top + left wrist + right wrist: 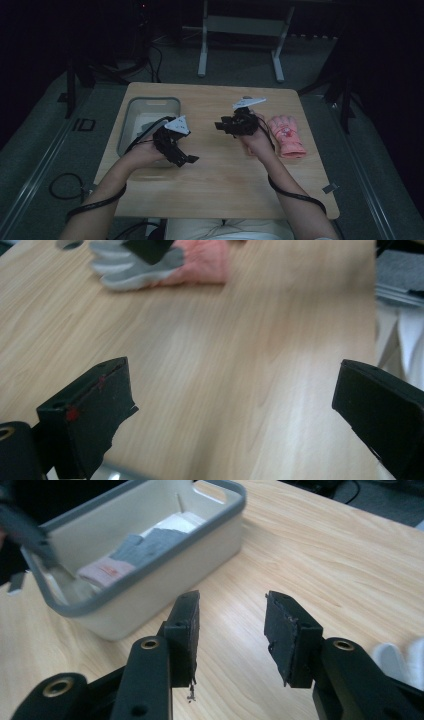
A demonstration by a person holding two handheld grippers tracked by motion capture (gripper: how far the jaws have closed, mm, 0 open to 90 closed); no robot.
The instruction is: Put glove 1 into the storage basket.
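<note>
The pink glove (286, 136) lies flat on the table (220, 185), close to its right edge, fingers pointing away from me, just to the right of my right gripper (231, 125). A matching glove (117, 560) already sits folded inside the grey bin (131, 107), which stands well to the left of the pink glove, near the table's left edge.

My left gripper (181, 156) hangs beside the bin with its jaws spread wide and nothing between them; in the left gripper view I look across bare wood at the pink glove (165, 262). My right gripper (232, 630) is partly open and also empty, pointing away from the pink glove toward the bin (150, 580).

I judge the step in hand is fetching that second glove. To do it well I would turn the right gripper back toward it, come down over the cuff or palm, and pinch enough fabric for a firm lift.

The glove's closeness to the right edge calls for care, so I would lift rather than drag. Between glove and bin the wood is open, a clean path.
</note>
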